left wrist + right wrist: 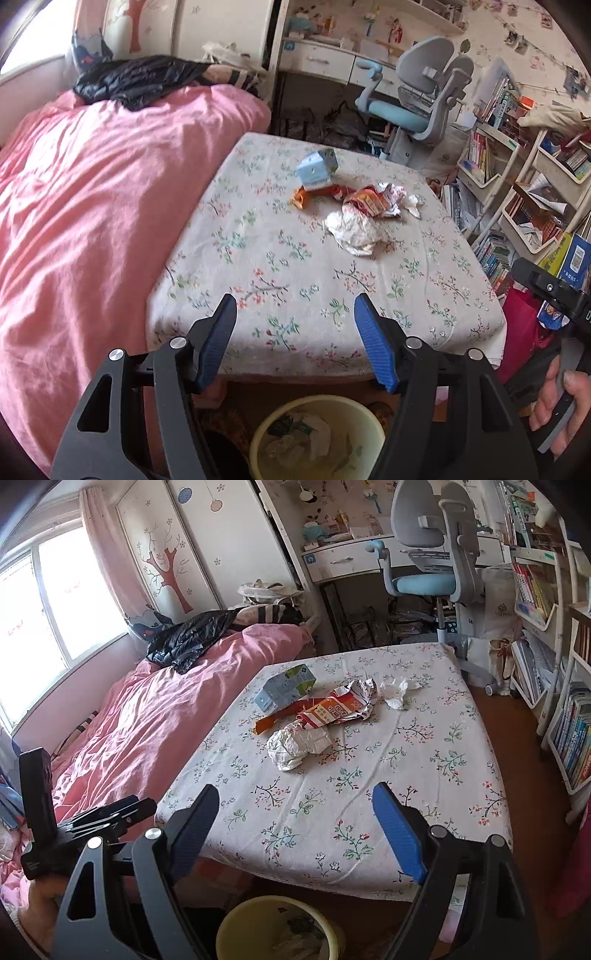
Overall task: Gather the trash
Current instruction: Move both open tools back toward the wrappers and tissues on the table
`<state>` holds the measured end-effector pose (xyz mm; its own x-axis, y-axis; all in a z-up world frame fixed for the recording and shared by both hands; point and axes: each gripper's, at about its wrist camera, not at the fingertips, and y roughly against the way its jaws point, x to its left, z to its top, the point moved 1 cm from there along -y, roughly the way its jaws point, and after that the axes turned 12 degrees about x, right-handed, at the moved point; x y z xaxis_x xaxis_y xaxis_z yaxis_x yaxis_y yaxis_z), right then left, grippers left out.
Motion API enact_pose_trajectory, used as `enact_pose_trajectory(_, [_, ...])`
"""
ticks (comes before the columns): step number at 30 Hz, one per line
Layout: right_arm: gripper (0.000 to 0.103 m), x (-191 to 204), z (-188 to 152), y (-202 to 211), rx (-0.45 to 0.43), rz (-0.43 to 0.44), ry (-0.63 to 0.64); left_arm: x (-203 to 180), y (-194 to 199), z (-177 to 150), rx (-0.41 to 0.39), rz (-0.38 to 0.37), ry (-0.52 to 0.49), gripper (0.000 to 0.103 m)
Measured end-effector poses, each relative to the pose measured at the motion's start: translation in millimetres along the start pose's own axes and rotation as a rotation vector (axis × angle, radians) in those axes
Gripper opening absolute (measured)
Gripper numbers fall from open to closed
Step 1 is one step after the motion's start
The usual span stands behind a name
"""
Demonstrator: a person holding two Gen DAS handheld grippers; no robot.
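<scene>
While both pairs of jaws stand spread with nothing between them, the left gripper [295, 314] and the right gripper [295, 805] hang over the near edge of the flowered table [424, 317], low in each frame; directly beneath them, at the bottom centre, sits the yellow bin [369, 410] with scraps already inside; the remaining trash lies clustered in the upper middle of the tabletop, well apart from the blue pads [376, 347]; the crumpled white paper [295, 746] is nearest and looks light and springy, best pinched across its bulk; the red-and-orange wrapper [332, 709] seems thin and slippery, so a raised fold is probably the surest hold; the blue-green carton [284, 690] appears stiffer but crushable, best taken across its narrow sides; a small white tissue [395, 694] lies furthest right; open cloth surrounds the heap, though the pink bedding [155, 716] crowds the table's left edge, and bookshelves [569, 738] close the right.
</scene>
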<state>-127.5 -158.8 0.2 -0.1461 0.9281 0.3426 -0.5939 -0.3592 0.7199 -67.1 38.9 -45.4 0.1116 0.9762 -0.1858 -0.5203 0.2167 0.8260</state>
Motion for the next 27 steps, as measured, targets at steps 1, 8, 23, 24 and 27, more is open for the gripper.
enact_pose_trajectory(1, [0.082, 0.7, -0.2, -0.2, 0.005, 0.005, -0.002, -2.1, -0.5, -0.3, -0.003, -0.004, -0.006, 0.063])
enact_pose_trajectory(8, [0.082, 6.3, -0.4, -2.7, 0.021, -0.003, 0.025, -8.8, -7.6, -1.9, 0.004, 0.009, -0.032, 0.063])
enact_pose_trajectory(23, [0.082, 4.5, -1.1, -7.6, 0.046, -0.01, 0.028, -9.0, -15.9, -1.8, 0.022, 0.016, -0.033, 0.063])
enact_pose_trajectory(24, [0.082, 4.0, -1.2, -7.8, 0.047, -0.011, 0.029, -8.7, -16.4, -1.6, 0.023, 0.017, -0.032, 0.063])
enact_pose_trajectory(27, [0.082, 2.0, 0.8, -10.3, 0.051, -0.022, 0.03, -9.2, -19.1, 0.5, 0.027, 0.022, -0.034, 0.063])
